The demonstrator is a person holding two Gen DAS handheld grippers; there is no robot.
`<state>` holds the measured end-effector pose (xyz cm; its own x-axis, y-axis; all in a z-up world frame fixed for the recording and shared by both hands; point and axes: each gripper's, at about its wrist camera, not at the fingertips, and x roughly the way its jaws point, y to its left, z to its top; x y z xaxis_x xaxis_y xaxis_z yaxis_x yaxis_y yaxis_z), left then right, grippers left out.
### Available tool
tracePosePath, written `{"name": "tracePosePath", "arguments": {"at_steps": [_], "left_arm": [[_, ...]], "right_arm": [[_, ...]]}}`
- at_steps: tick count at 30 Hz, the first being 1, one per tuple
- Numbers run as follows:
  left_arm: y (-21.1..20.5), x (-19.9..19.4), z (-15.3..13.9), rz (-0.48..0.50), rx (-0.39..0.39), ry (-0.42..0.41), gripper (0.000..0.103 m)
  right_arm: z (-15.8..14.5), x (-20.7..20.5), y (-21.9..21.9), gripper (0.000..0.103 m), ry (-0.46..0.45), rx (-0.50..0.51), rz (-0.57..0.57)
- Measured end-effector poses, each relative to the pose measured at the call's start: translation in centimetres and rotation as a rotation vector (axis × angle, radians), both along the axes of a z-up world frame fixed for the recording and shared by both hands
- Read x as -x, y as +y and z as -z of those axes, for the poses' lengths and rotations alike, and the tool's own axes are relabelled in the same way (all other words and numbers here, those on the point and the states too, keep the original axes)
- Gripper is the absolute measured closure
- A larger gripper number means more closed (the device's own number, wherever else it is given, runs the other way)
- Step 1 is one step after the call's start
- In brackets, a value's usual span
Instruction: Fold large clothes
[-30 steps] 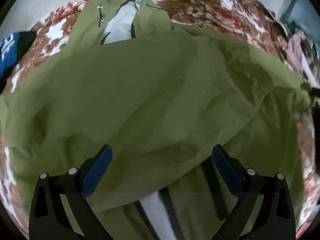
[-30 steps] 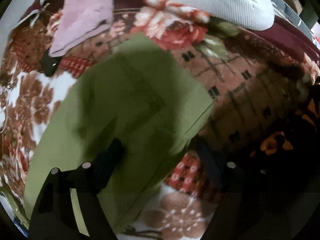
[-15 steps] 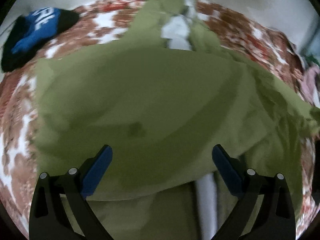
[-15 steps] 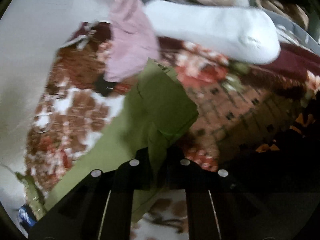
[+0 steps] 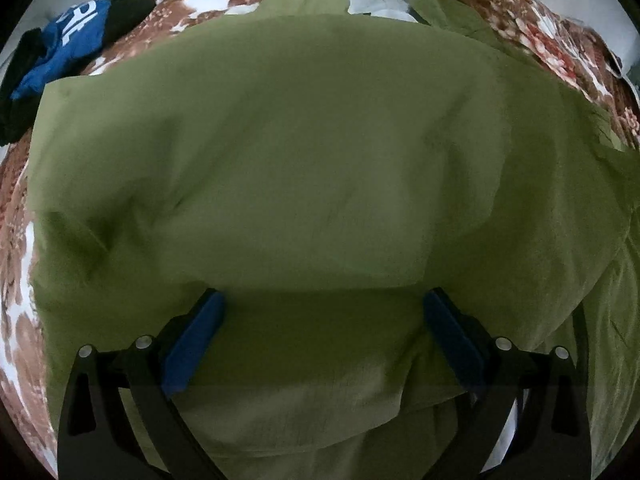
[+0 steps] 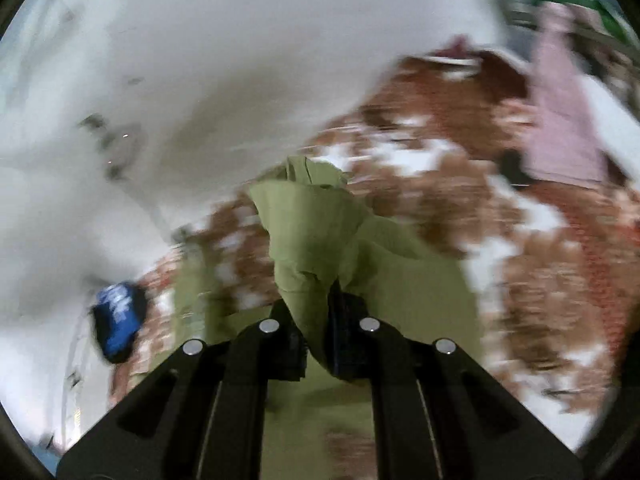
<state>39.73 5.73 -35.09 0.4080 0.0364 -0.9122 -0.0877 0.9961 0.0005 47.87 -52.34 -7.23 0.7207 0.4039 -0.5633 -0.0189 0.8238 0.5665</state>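
Between the closed jaws of the right gripper (image 6: 316, 332), a bunched corner of the green garment (image 6: 316, 240) is pinched tight; the jaws have just been closing and the cloth now stands up from them toward twelve o'clock in a crumpled peak. From that pinch the rest of the fabric trails down and away toward five o'clock, over the flowered bedspread (image 6: 520, 280). The view is smeared, so how much cloth hangs free cannot be told.

Under the left gripper (image 5: 322, 320), the same green garment (image 5: 320, 140) fills nearly the whole view, spread broad and fairly flat. Its jaws stand wide apart and hold nothing; the blue pads (image 5: 192, 344) sit just over a fold edge that runs from nine to three o'clock straight across the gap. Whether they touch the cloth cannot be told. Beyond that edge the garment runs on toward twelve o'clock, where its pale lining (image 5: 376, 0) shows at the neck.

Farther off, a blue and black garment (image 5: 60, 40) lies at ten o'clock on the bedspread, well apart from the green one. A pink cloth (image 6: 560, 120) lies at two o'clock in the right view.

Judging from this, the coming fold turns on the held corner: the right hand has it, and the body of the garment lies under the left.
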Motion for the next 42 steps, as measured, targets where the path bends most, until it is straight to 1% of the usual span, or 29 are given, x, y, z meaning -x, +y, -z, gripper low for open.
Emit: {"name": "tracePosePath", "arguments": {"at_steps": [1, 4, 6, 7, 8, 10, 11, 12, 13, 15, 16, 18, 19, 21, 24, 26, 27, 28, 29, 31, 33, 34, 35, 36, 37, 38, 39, 41, 42], "left_arm": [[0.0, 0.0, 0.0, 0.000, -0.004, -0.007, 0.005], [-0.2, 0.4, 0.1, -0.002, -0.009, -0.021, 0.005], [-0.3, 0.6, -0.1, 0.001, -0.006, -0.020, 0.005], [0.1, 0.8, -0.5, -0.011, 0.025, -0.008, 0.005], [0.5, 1.2, -1.3, -0.030, 0.075, -0.017, 0.005], [1.8, 3.4, -3.5, -0.109, 0.212, -0.091, 0.005], [2.1, 4.5, -4.3, -0.131, 0.253, -0.101, 0.005], [2.4, 5.6, -4.9, -0.138, 0.282, -0.106, 0.005], [2.9, 6.9, -5.8, -0.130, 0.302, -0.112, 0.005], [3.4, 9.2, -7.1, -0.113, 0.282, -0.137, 0.005], [4.5, 10.6, -8.0, -0.108, 0.266, -0.163, 0.005], [6.5, 13.0, -8.8, -0.107, 0.265, -0.189, 0.005], [7.5, 13.9, -8.9, -0.108, 0.267, -0.194, 0.005], [9.9, 15.4, -8.7, -0.107, 0.260, -0.187, 0.005], [13.1, 16.4, -8.4, -0.123, 0.263, -0.168, 0.005], [15.3, 17.2, -8.0, -0.148, 0.287, -0.153, 0.005], [16.3, 17.4, -7.8, -0.149, 0.286, -0.145, 0.005], [16.7, 17.6, -7.8, -0.151, 0.276, -0.144, 0.005], [17.5, 17.9, -7.9, -0.159, 0.268, -0.149, 0.005], [19.3, 18.3, -7.9, -0.191, 0.289, -0.157, 0.005], [20.9, 18.4, -7.5, -0.221, 0.317, -0.150, 0.005], [21.8, 18.5, -7.3, -0.232, 0.329, -0.145, 0.005], [22.3, 18.6, -7.2, -0.236, 0.334, -0.143, 0.005], [22.6, 18.7, -7.2, -0.235, 0.332, -0.143, 0.005], [22.9, 18.7, -7.2, -0.230, 0.326, -0.144, 0.005], [23.3, 18.7, -7.1, -0.228, 0.319, -0.144, 0.005], [23.5, 18.8, -7.1, -0.229, 0.315, -0.144, 0.005], [24.0, 19.0, -7.1, -0.240, 0.322, -0.140, 0.005], [24.1, 19.0, -7.3, -0.247, 0.327, -0.139, 0.005]], "right_arm": [[-0.4, 0.0, 1.4, 0.094, -0.009, -0.018, -0.023], [-2.5, -0.3, 8.8, 0.094, -0.044, -0.085, -0.133], [-3.5, -0.3, 12.3, 0.094, -0.060, -0.117, -0.174], [-3.9, -0.4, 14.1, 0.094, -0.063, -0.136, -0.196], [-4.3, -0.5, 16.6, 0.094, -0.066, -0.156, -0.225], [-4.9, -0.4, 20.7, 0.094, -0.082, -0.152, -0.277], [-5.2, -0.3, 23.9, 0.094, -0.099, -0.141, -0.324], [-5.2, -0.2, 25.7, 0.094, -0.102, -0.153, -0.342], [-4.9, -0.1, 28.6, 0.094, -0.096, -0.170, -0.371], [-4.1, 0.1, 33.0, 0.094, -0.085, -0.167, -0.412], [-3.4, 0.3, 35.1, 0.094, -0.076, -0.172, -0.433], [-1.5, 0.8, 40.5, 0.094, -0.039, -0.183, -0.473], [-0.6, 0.9, 42.1, 0.094, -0.027, -0.188, -0.487], [1.8, 1.5, 46.8, 0.094, 0.000, -0.163, -0.514], [5.3, 2.4, 51.7, 0.094, 0.035, -0.118, -0.535], [8.0, 3.3, 54.6, 0.094, 0.049, -0.044, -0.536], [9.2, 4.0, 55.9, 0.094, 0.055, -0.001, -0.536], [10.9, 4.7, 57.6, 0.094, 0.066, 0.049, -0.530], [12.0, 5.5, 58.6, 0.094, 0.074, 0.079, -0.526], [14.7, 6.8, 60.8, 0.094, 0.083, 0.141, -0.528], [17.5, 8.4, 63.4, 0.091, 0.070, 0.265, -0.538], [18.4, 8.6, 63.9, 0.091, 0.067, 0.297, -0.542], [19.7, 9.2, 64.9, 0.090, 0.065, 0.351, -0.546], [20.6, 9.3, 65.2, 0.085, 0.066, 0.379, -0.545], [21.1, 9.4, 65.4, 0.073, 0.071, 0.402, -0.544], [21.8, 9.9, 65.5, 0.030, 0.080, 0.423, -0.558], [22.3, 10.4, 65.7, 0.004, 0.089, 0.435, -0.568], [22.3, 11.5, 65.2, 0.005, 0.086, 0.478, -0.572], [21.9, 12.0, 64.9, 0.005, 0.074, 0.502, -0.593]]}}
